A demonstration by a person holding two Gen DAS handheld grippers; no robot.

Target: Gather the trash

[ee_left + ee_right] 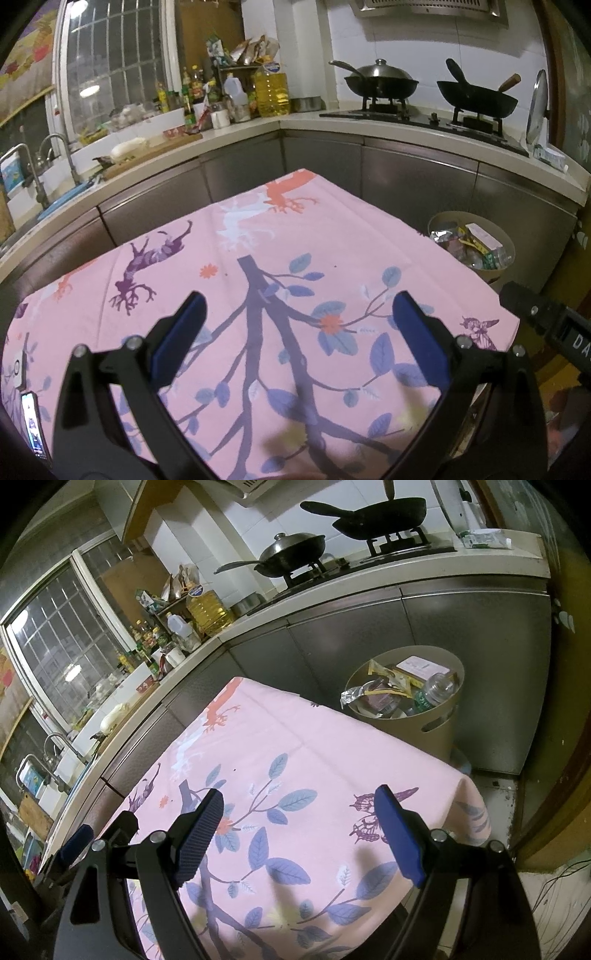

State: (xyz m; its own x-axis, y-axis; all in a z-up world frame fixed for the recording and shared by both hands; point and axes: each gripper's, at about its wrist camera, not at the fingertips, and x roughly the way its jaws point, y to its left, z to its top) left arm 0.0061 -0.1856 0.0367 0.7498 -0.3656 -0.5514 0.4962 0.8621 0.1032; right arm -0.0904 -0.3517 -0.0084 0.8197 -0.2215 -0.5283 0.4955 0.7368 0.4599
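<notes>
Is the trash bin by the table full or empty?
Nearly full: the bin holds wrappers and a plastic bottle up near its rim.

You see a matt pink printed cloth table cover, glossy brushed-metal cabinet fronts at twelve o'clock, and ribbed blue pads.

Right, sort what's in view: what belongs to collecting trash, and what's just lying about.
For the job:
bin
wrappers in the bin
plastic bottle in the bin
left claw, open
right claw, open

Lying about:
tablecloth
woks
oil jug
phone
</notes>
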